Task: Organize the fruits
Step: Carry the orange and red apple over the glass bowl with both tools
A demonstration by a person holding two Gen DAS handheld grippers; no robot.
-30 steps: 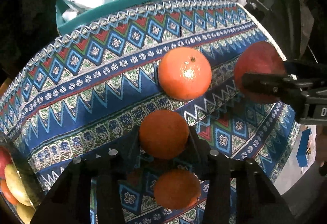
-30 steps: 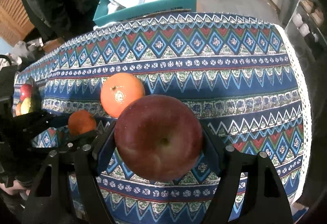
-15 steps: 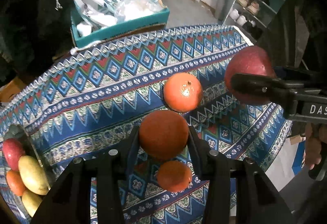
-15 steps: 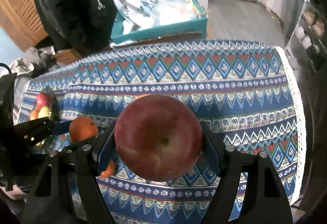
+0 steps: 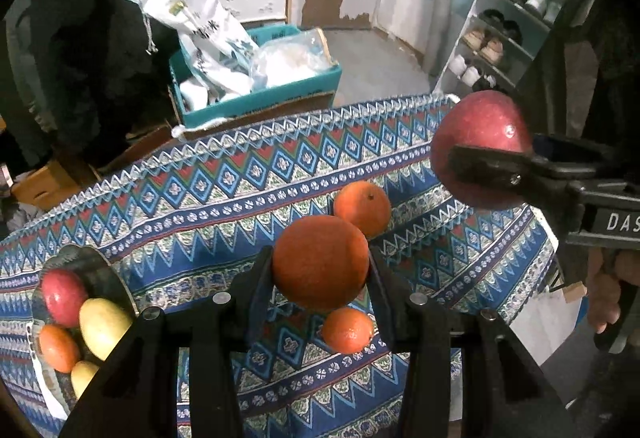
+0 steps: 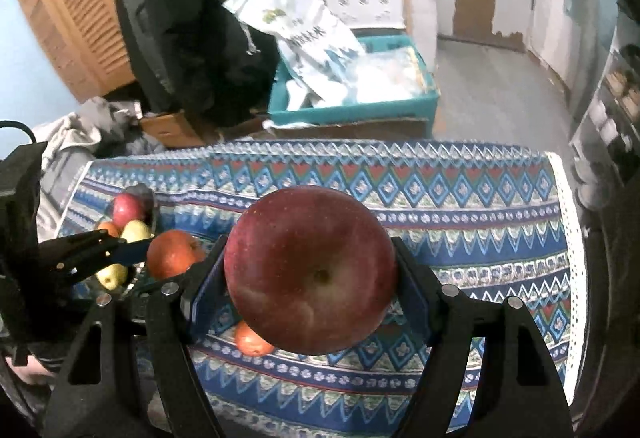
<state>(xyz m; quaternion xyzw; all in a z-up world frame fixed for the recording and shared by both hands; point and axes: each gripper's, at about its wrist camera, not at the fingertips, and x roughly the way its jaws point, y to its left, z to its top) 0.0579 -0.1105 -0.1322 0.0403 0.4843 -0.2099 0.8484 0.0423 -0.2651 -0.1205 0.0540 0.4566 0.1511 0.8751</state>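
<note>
Gripping an orange (image 5: pixel 320 268), the left jaws stay clamped while the right jaws clamp a red apple (image 6: pixel 311 280).

A blue, red and white zigzag-and-diamond cloth (image 5: pixel 192 198) is covering the surface; an orange (image 5: pixel 320 268) is showing deep orange, an apple (image 6: pixel 310 276) dark red, a box (image 5: pixel 260 98) teal.

White "DAS" on right claw (image 5: pixel 480 158)

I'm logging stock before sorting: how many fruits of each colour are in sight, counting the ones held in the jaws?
Orange fruits: 4
Red apples: 2
Yellow fruits: 2
Total: 8
</note>
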